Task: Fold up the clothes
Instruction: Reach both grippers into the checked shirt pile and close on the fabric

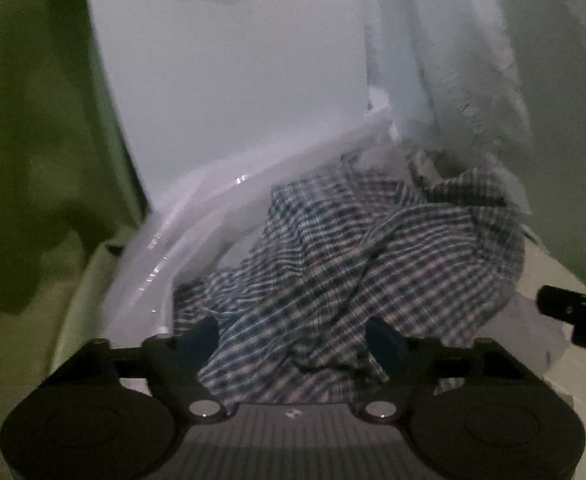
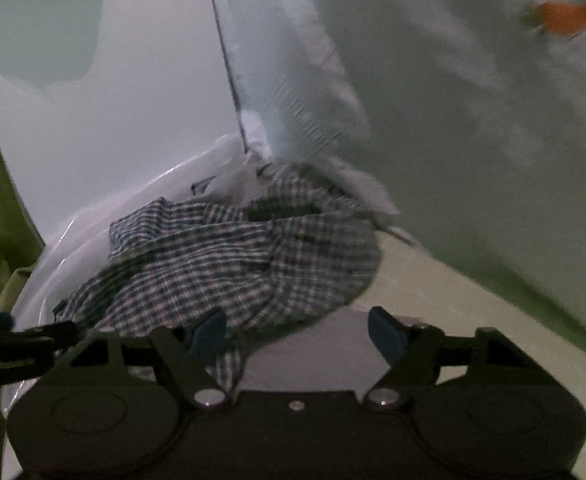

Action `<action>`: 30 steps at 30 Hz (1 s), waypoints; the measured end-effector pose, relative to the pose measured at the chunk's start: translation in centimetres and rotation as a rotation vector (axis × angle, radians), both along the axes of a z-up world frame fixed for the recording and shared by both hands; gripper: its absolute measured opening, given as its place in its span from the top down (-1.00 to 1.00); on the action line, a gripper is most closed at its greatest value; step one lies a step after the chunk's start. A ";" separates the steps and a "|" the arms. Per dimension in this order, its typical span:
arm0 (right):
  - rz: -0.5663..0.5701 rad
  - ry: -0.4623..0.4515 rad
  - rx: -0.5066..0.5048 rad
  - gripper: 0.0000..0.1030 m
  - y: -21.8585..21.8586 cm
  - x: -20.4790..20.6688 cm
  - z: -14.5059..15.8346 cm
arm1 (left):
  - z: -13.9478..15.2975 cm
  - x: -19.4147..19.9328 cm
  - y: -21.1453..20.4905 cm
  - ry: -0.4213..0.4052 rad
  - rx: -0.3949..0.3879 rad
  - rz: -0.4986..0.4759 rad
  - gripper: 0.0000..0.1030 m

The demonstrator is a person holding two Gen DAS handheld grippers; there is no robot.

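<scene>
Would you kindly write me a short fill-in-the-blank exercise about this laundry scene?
1. The crumpled garment has a ____ pattern.
2. It lies partly in a ____ plastic basin.
3. Both the left tool and the right tool have their fingers ____.
4. The blurred spot at the right view's upper right is ____.

Missing words: checked; white; open; orange

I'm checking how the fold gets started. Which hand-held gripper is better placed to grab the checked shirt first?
Probably the left hand-held gripper: it is open with the crumpled checked shirt bunched between its fingers. The right hand-held gripper, also open, meets cloth only at one finger.
</scene>
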State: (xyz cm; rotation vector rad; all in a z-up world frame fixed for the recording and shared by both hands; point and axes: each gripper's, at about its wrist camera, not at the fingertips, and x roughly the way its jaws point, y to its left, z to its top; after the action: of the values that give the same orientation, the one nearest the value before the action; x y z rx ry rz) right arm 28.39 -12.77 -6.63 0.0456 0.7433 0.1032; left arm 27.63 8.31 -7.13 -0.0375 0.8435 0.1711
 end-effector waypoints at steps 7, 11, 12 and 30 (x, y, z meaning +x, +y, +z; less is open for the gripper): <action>-0.026 0.110 0.147 -0.51 1.0 4.2 -4.3 | -2.7 2.2 0.0 0.043 -0.066 -0.010 0.00; -0.066 0.181 0.297 -0.48 0.7 5.8 -6.4 | -2.8 1.8 -0.2 0.036 -0.087 -0.031 0.57; -0.055 0.183 0.328 -0.35 0.6 5.7 -6.5 | -2.8 1.8 -0.3 0.036 -0.096 -0.030 0.62; -0.099 -0.008 0.318 0.99 -6.0 -5.3 -0.9 | 5.1 -9.3 -8.0 -0.123 -0.183 -0.253 0.99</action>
State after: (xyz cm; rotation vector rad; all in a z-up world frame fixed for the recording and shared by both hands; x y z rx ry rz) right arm 23.12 -18.75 -7.51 0.3839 0.7096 0.1264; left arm 18.35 0.34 -2.07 -0.1112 0.7317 -0.1452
